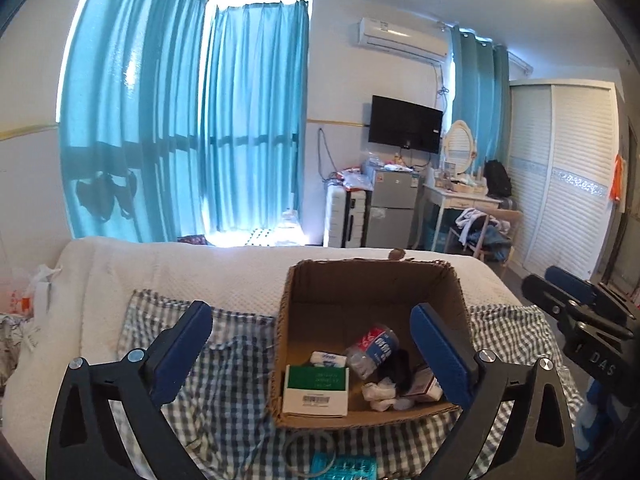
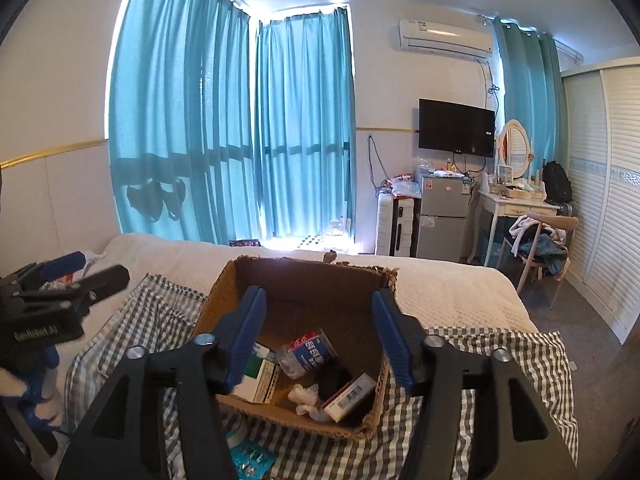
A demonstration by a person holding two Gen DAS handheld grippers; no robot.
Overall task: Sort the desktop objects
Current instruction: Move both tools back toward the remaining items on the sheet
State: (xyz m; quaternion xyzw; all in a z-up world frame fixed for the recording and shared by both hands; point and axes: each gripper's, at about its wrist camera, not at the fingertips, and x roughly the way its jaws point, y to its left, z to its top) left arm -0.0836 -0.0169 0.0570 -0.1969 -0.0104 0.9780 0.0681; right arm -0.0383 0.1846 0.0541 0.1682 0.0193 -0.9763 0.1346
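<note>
- The left tool (image 1: 312, 344) points forward and slightly down over the near edge of the cardboard box (image 1: 372, 280); its two blue pads stand spread as wide as the box, with nothing between them.
- The right tool (image 2: 320, 336) is angled the same way over the same box (image 2: 304, 280); its jaws are parted but less wide, and they carry nothing.
- Each tool shows at the edge of the other's view: the right one far right in the left wrist view, the left one far left in the right wrist view.
- One cardboard box, open at the top, stands on a checked cloth (image 1: 224, 384) spread over a white bed (image 1: 200, 264).
- Inside the box: one green-and-white carton (image 1: 316, 390), one crushed plastic bottle (image 1: 372, 350) with a red and blue label, one small white-and-blue packet (image 1: 329, 359), one flat box with a barcode (image 2: 350, 396), one crumpled white wad (image 1: 380, 394) and one dark object whose kind I cannot tell.
- Outside the box, on the cloth just in front of it, lies one teal blister pack (image 1: 344, 468), cut off by the bottom edge, beside a thin clear ring (image 1: 310, 452).
- The right tool's left pad hides part of the green carton, and the left tool's right pad covers the box's right inner corner.
- The hands holding the tools are out of view.
</note>
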